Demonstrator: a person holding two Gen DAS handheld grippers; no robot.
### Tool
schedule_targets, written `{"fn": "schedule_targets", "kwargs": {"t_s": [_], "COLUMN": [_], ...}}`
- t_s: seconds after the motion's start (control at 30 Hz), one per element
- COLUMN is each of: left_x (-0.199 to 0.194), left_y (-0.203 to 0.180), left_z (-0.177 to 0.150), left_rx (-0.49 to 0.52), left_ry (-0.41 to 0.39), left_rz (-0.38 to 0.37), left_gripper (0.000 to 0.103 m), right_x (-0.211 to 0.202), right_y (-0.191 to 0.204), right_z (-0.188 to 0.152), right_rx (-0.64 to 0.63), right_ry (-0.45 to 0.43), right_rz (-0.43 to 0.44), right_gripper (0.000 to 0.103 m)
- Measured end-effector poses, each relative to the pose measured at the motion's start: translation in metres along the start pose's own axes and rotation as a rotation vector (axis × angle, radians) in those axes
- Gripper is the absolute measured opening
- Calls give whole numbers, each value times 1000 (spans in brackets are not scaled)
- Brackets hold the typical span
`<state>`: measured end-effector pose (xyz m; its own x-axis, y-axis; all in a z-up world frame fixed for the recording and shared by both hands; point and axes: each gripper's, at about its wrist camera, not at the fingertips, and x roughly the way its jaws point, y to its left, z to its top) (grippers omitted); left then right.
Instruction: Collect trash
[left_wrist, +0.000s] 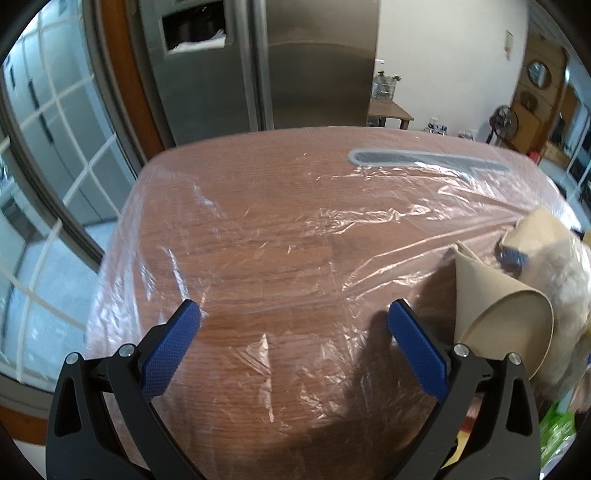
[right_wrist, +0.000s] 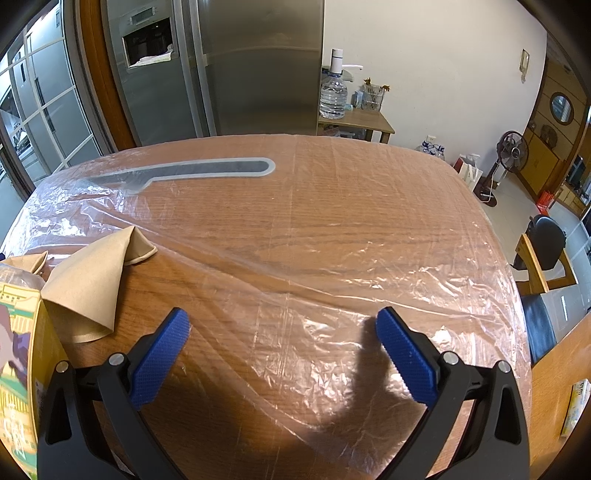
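Two wide-open, empty grippers, left and right, crushed paper cups beside them, outside their jaws.

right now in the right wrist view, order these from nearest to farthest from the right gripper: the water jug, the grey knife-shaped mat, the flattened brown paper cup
From the right gripper, open over the wrapped table:
1. Flattened brown paper cup, just left of the left finger.
2. Grey knife-shaped mat, under the plastic sheet at the table's far left.
3. Water jug, on the side table beyond, beside the fridge.
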<state>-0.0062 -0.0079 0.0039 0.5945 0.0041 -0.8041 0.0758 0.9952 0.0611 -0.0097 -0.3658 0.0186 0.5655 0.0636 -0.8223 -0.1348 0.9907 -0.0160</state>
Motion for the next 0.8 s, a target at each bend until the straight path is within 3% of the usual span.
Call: {"fn": "schedule_targets", "kwargs": {"t_s": [0.17,0.3,0.4,0.47,0.53,0.67,0.8], "left_x": [-21,-43,-60,-71,-78,-87,-98], "left_y": [-4,-6,-16,-24,-34,-50,-58], "left_z": [8,18,19,13,6,-7,-19], "left_rx": [48,70,109,154,181,216,232], "left_ry": [-62,-109,-103,-114,-116,-110,-100], "left_rz": [19,-41,-156,-182,-209,-272,-320], "left_gripper": [101,101,101,101,101,101,101], "right_x": [-23,-44,-58,-68,-75,-84,-95], "right_y": [-6,-9,-11,-7,1,14,22], "right_z": [8,24,31,28,23,13,7], "right_rx": [-3,9,32,42,28,22,-10], "right_ry": [-67,-141,-152,-138,-130,-115,-129], "right_rz": [-46,-48,36,160,218,283,272], "right_gripper": [99,99,99,99,99,99,99]}}
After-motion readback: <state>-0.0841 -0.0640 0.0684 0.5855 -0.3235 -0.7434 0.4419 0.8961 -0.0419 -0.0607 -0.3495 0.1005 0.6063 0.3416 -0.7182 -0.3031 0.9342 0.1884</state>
